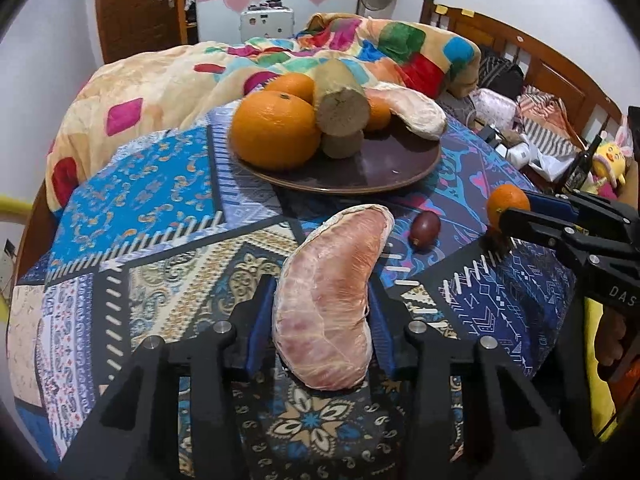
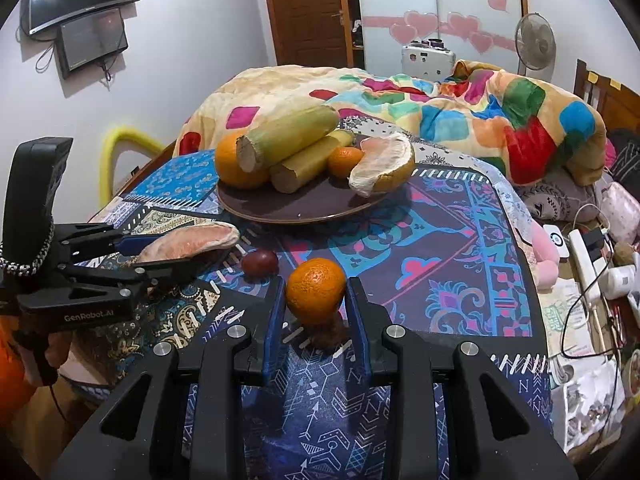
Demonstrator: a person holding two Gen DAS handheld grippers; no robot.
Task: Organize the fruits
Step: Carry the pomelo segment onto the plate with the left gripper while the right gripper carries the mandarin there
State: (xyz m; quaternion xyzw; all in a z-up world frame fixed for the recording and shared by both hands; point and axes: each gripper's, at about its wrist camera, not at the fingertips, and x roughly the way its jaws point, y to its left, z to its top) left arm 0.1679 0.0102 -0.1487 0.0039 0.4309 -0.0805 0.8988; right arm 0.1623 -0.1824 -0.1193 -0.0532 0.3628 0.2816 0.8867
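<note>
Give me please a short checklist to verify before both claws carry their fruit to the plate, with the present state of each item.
1. Left claw holds the pomelo segment: ok, the blue pads press both sides.
2. Right claw holds the small orange: ok, it sits between the pads.
3. Free place on the plate: ok, the front part is bare.
4. Pile on the plate is stable: cannot tell; the sugarcane piece leans on the big orange.
5. Path to the plate: ok for the left claw; the passion fruit lies beside the way of the right.
6. The two claws stay apart: ok now.
</note>
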